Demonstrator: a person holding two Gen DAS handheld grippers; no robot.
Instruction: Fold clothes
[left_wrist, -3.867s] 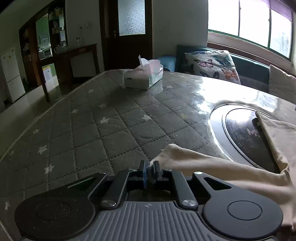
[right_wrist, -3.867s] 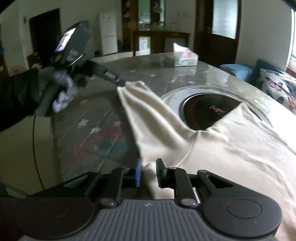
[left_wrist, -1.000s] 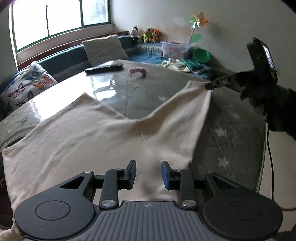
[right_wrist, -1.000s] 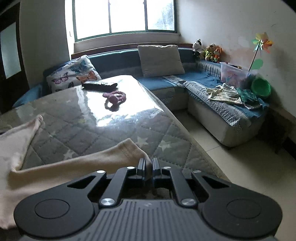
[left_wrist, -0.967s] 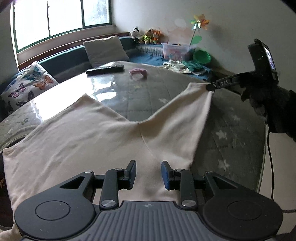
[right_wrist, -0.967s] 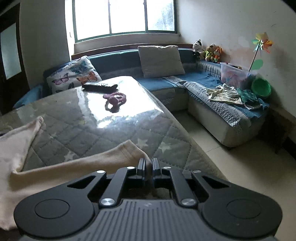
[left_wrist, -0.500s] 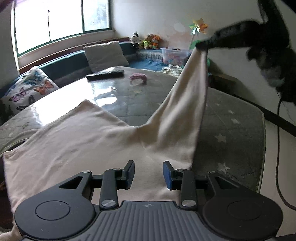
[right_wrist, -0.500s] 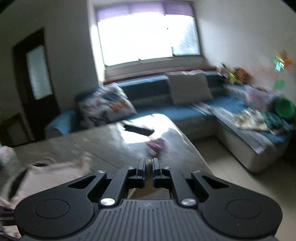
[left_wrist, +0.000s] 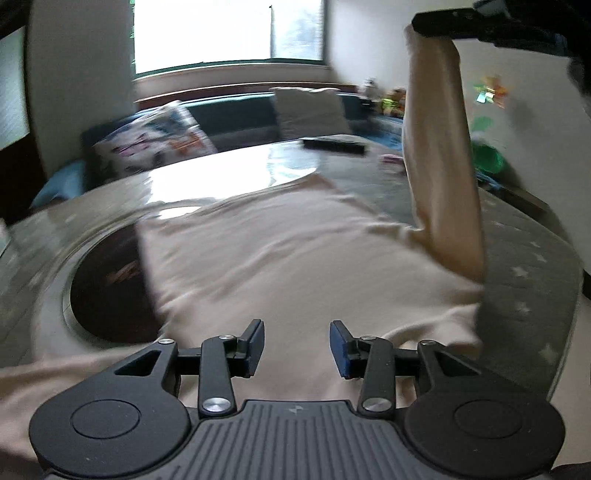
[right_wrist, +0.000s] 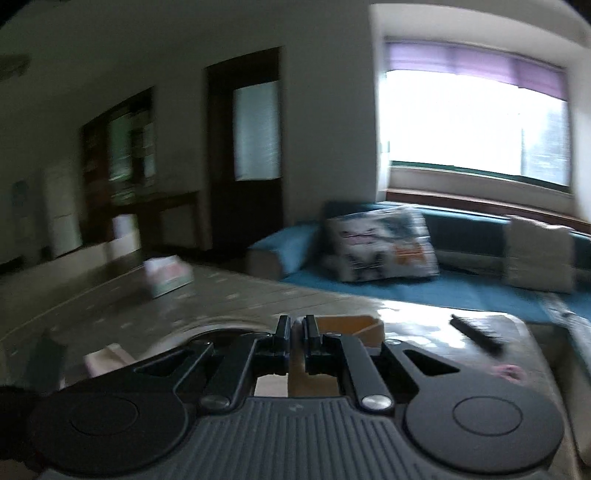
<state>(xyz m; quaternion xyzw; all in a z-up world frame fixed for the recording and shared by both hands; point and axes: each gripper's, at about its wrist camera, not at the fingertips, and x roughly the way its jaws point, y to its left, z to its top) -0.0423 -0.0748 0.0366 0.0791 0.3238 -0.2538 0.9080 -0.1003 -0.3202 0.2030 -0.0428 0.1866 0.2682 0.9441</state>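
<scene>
A cream shirt (left_wrist: 280, 251) lies spread on the quilted grey table (left_wrist: 532, 258). My left gripper (left_wrist: 297, 339) hovers low over the shirt's near body. Its jaws are opening, with only flat cloth beneath and nothing pinched between them. One sleeve (left_wrist: 439, 147) stands lifted high at the right, hanging from my right gripper (left_wrist: 419, 20), which a gloved hand holds at the top of the left wrist view. In the right wrist view that gripper (right_wrist: 296, 325) is shut on the sleeve's end, with a bit of tan cloth (right_wrist: 351, 325) showing beside the fingers.
A dark round inset (left_wrist: 107, 291) sits in the table left of the shirt. A black remote (left_wrist: 332, 144) and a small pink item (left_wrist: 391, 158) lie at the far edge. A tissue box (right_wrist: 168, 275) stands far left. A blue sofa with cushions (right_wrist: 380, 247) lies beyond.
The right gripper has raised the sleeve from table level to high above the shirt and turned left. The left gripper's jaws have widened and its view has swung left across the shirt.
</scene>
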